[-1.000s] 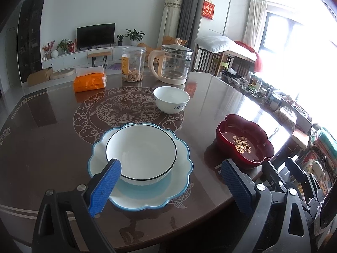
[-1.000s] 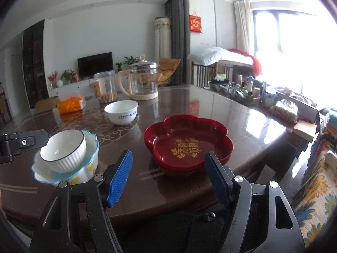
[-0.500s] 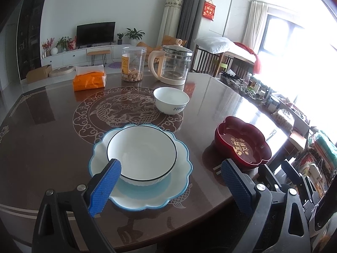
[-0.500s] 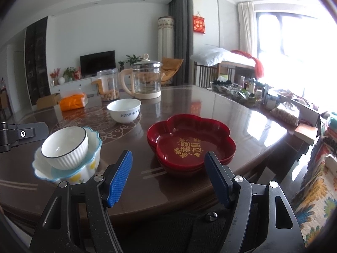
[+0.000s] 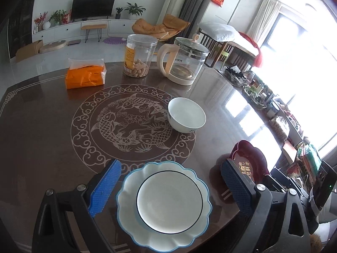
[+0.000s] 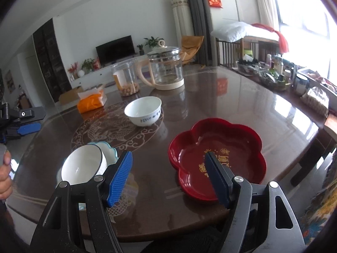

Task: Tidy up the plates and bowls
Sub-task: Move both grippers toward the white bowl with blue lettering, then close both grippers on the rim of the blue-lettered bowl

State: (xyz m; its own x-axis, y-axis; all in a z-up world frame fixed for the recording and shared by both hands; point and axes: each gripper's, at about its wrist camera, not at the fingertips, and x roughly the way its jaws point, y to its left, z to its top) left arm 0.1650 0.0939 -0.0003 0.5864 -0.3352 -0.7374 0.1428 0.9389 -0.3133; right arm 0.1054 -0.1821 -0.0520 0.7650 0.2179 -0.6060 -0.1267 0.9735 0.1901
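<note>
Both tongs, left (image 5: 168, 191) and right (image 6: 168, 179), gape empty. The glazed bowl (image 5: 169, 200) sits in the blue plate (image 5: 130, 215) at the bench (image 5: 42, 137) edge: stiff, slippery, breakable; best pinched across its rim.

Gold characters on red plate (image 6: 217, 154), blue script on white bowl (image 6: 143, 113), neither legible

Two bowls: one white bowl with a black rim (image 5: 169, 199) at 6 o'clock on the table, one plain white bowl (image 5: 186, 114) near the centre, toward 2 o'clock. Two plates: a blue-edged scalloped plate (image 5: 128, 191) under the first bowl, and a red flower-shaped plate (image 6: 217, 151) at 4 o'clock. One glass kettle (image 5: 185, 61), one clear jar (image 5: 140, 55) and one orange tissue pack (image 5: 85, 76) stand toward 12 o'clock.
</note>
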